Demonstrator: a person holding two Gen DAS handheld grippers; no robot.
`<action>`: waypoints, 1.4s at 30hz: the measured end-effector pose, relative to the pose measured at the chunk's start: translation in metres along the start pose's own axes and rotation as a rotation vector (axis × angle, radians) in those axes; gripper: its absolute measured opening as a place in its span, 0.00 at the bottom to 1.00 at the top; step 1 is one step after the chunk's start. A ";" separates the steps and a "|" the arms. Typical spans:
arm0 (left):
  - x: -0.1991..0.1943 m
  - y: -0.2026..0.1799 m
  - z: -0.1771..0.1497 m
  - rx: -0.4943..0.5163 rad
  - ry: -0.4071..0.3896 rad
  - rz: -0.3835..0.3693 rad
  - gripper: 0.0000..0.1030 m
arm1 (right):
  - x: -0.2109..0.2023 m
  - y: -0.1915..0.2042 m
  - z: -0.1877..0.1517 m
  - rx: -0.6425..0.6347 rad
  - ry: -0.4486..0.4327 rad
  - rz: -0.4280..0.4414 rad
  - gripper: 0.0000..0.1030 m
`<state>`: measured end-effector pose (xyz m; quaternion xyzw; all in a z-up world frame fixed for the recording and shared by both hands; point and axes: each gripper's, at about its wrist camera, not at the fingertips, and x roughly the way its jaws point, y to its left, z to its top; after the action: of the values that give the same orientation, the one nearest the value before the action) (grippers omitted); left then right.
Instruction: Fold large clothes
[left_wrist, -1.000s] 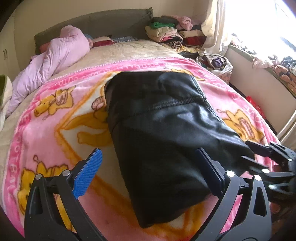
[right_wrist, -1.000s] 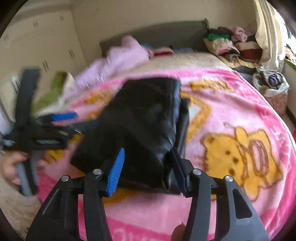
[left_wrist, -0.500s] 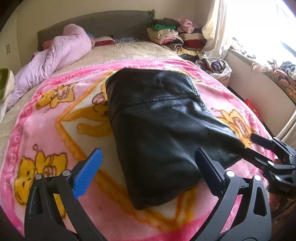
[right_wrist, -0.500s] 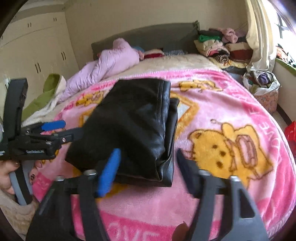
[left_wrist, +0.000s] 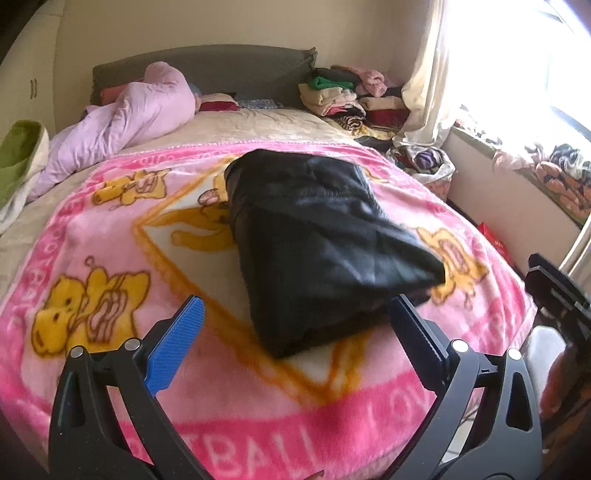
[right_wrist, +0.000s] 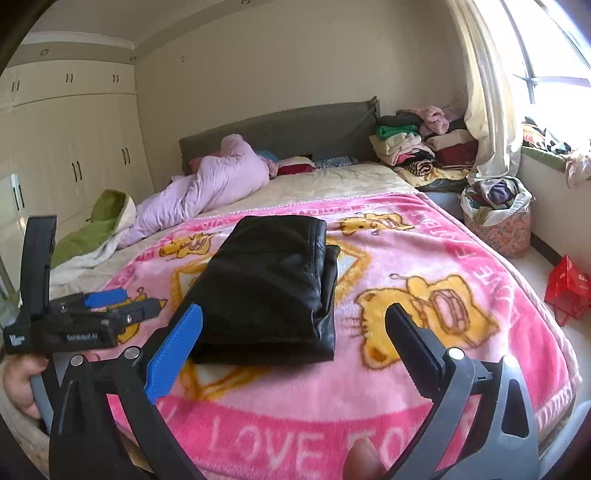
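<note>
A black leather garment (left_wrist: 317, 236) lies folded into a compact bundle on the pink cartoon blanket (left_wrist: 110, 258); it also shows in the right wrist view (right_wrist: 269, 291). My left gripper (left_wrist: 295, 314) is open and empty, held back from the bundle's near edge. It appears from the side in the right wrist view (right_wrist: 110, 306). My right gripper (right_wrist: 295, 321) is open and empty, also short of the bundle. Its body shows at the right edge of the left wrist view (left_wrist: 554, 291).
A lilac duvet (right_wrist: 207, 188) and a green-lined garment (right_wrist: 99, 221) lie at the bed's far left. Folded clothes (right_wrist: 417, 147) are stacked by the headboard. A laundry basket (right_wrist: 495, 210) and a red bag (right_wrist: 569, 291) stand on the floor at right.
Both grippers have drawn back from the black bundle toward the bed's foot. The right gripper's jaws opened wider and let go of the bundle's edge; the bundle now rests flat.
</note>
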<state>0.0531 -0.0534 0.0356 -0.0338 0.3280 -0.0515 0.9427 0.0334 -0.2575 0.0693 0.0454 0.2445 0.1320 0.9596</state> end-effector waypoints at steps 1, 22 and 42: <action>-0.003 -0.002 -0.006 0.015 -0.002 0.003 0.91 | -0.003 0.002 -0.004 -0.010 0.005 -0.009 0.96; -0.005 -0.003 -0.056 -0.006 0.027 0.013 0.91 | -0.001 0.025 -0.065 -0.070 0.102 -0.094 0.96; -0.007 0.004 -0.060 -0.028 0.031 0.029 0.91 | 0.003 0.022 -0.065 -0.064 0.097 -0.101 0.96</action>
<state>0.0106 -0.0504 -0.0076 -0.0413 0.3436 -0.0340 0.9376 -0.0004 -0.2339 0.0146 -0.0042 0.2883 0.0934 0.9530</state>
